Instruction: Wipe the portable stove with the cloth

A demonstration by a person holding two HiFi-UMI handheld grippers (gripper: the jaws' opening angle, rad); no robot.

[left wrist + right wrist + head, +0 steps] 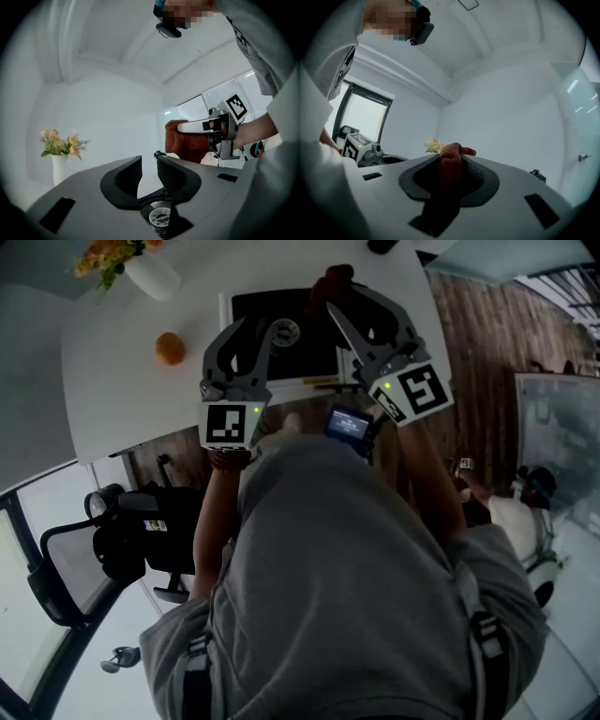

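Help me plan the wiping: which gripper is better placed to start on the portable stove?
Right. The right gripper is shut on the red cloth; the left gripper has its jaws apart with nothing between them. In the head view both show over the stove.

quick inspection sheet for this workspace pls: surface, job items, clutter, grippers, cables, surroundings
surface: white table, seen from above, carrying the stove, a fruit and a vase
job's things: flat black portable stove lies on the table; red-brown cloth hangs in the air, seemingly off the stove
clutter: round orange fruit and white vase of flowers, both left of the stove and apart from it
grippers: left gripper has its jaws apart with nothing between them; right gripper is shut on the cloth
cables: nothing seen
surroundings: black office chair beside the table; dark wood-plank floor
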